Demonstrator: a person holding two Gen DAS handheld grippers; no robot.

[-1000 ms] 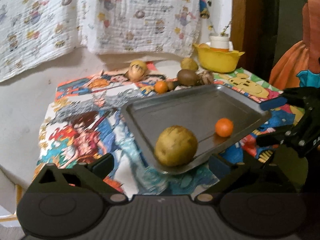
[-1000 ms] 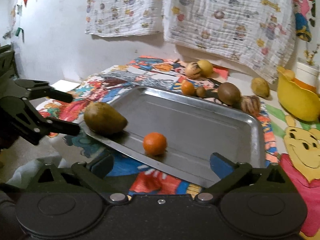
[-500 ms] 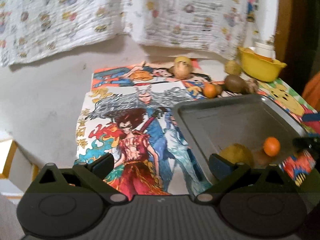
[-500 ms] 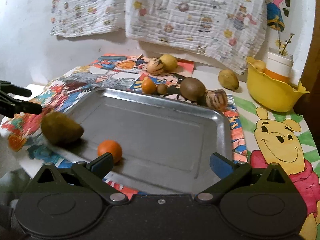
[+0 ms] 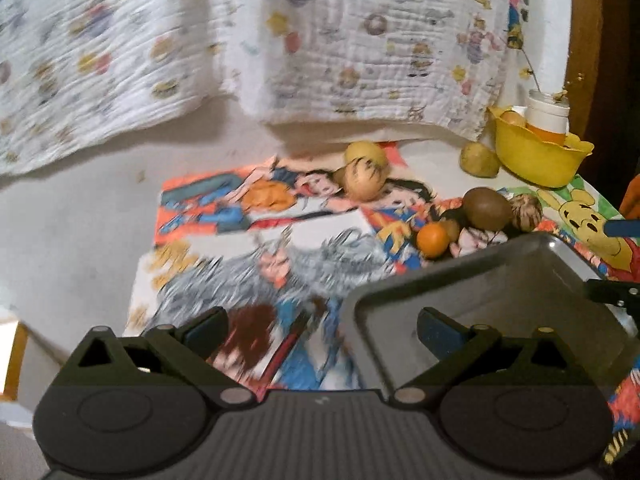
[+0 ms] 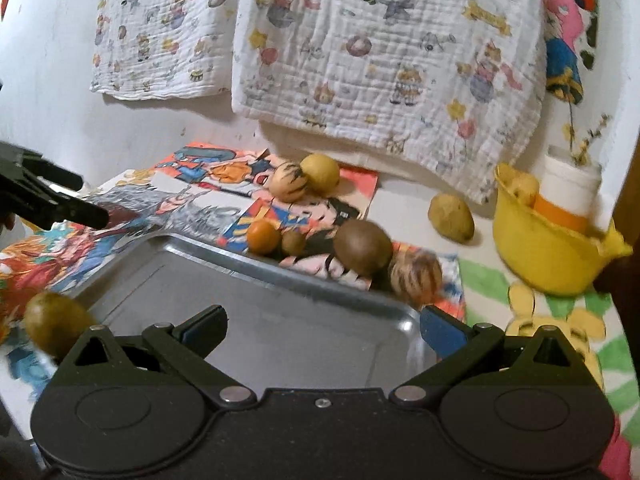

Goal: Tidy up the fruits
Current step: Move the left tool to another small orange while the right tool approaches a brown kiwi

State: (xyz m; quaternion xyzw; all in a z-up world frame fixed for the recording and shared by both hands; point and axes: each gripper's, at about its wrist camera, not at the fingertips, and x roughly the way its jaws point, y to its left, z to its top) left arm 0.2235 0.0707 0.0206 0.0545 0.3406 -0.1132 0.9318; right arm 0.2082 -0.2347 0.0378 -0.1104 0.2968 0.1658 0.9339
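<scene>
2 grippers' fingers spread wide, empty; tray long axis runs left-right.

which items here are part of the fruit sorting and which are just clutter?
Job:
metal tray
green-brown fruit in tray
orange
brown fruit
striped fruits
yellow fruit

Clutter:
patterned cloths
cartoon mats
white jar

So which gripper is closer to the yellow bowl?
Right. The right gripper sits just left of the yellow bowl; the left gripper hangs beyond the tray's far-left side.
</scene>
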